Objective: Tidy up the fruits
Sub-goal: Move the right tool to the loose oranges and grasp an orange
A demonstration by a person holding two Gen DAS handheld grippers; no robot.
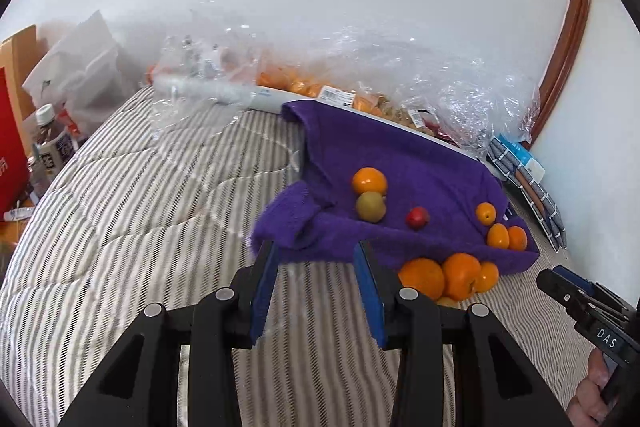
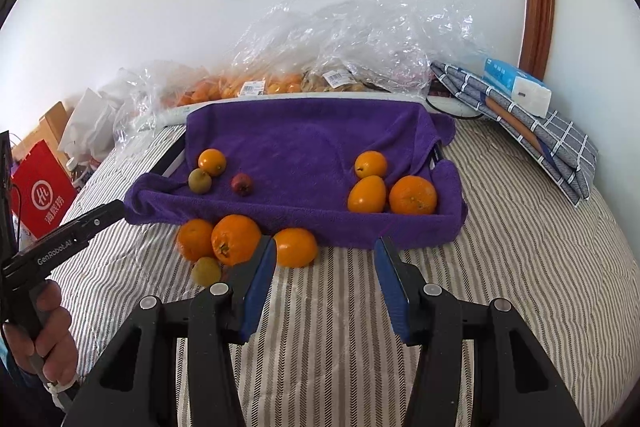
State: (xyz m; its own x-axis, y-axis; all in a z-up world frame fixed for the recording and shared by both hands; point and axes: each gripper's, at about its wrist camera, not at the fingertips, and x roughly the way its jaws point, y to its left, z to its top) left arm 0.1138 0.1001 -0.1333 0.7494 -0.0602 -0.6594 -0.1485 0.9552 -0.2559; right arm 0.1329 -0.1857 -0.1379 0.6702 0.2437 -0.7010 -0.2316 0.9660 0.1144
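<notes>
A purple towel (image 2: 304, 147) lines a shallow tray on the striped bed. On its left lie an orange (image 2: 212, 161), a greenish fruit (image 2: 199, 181) and a small red fruit (image 2: 242, 184). On its right lie three oranges (image 2: 413, 195). In front of the tray on the bed sit three oranges (image 2: 236, 239) and a small green fruit (image 2: 206, 271). My right gripper (image 2: 326, 255) is open and empty, just before the tray's front edge. My left gripper (image 1: 316, 259) is open and empty at the towel's near left corner (image 1: 280, 223).
Clear plastic bags of fruit (image 2: 348, 39) lie behind the tray by the wall. A folded checked cloth (image 2: 536, 131) with a tissue pack (image 2: 516, 91) lies at the right. A red bag (image 2: 40, 195), bottles (image 1: 50, 143) and white bags (image 1: 80, 67) stand left of the bed.
</notes>
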